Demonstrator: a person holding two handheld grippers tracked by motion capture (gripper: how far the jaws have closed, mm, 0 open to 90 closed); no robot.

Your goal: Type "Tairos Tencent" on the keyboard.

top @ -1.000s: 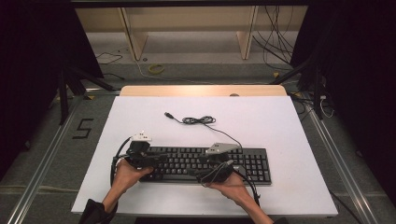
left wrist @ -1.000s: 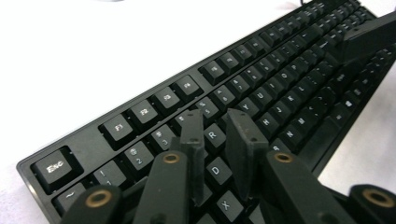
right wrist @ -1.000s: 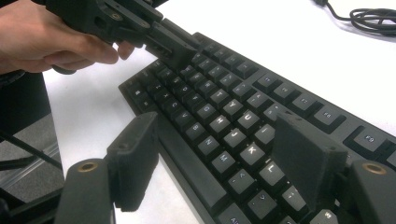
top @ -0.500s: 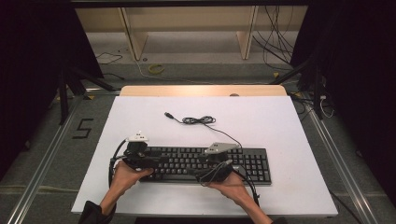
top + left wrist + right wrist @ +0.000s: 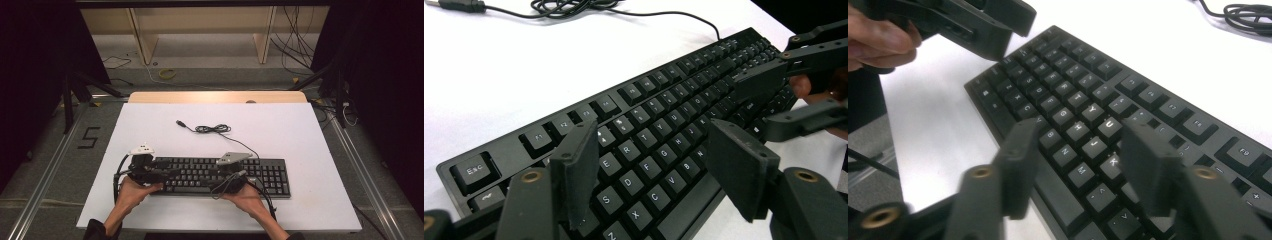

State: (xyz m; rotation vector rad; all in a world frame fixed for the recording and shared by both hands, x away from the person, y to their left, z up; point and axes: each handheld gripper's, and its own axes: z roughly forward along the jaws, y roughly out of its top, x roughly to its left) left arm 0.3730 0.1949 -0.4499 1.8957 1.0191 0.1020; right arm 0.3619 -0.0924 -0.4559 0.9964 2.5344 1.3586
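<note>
Fingers [image 5: 574, 175] of our left gripper [image 5: 654, 175] have just been opening; they stand wide apart above the letter keys and grasp nothing. Our right gripper [image 5: 1078, 165] has just been closing its fingers [image 5: 1020, 160], yet they too are released, hovering over the keys. We see the black keyboard [image 5: 220, 175] lying flat near the front edge of the white bench [image 5: 300, 130], long axis left to right, its cable [image 5: 215, 129] coiled behind.
</note>
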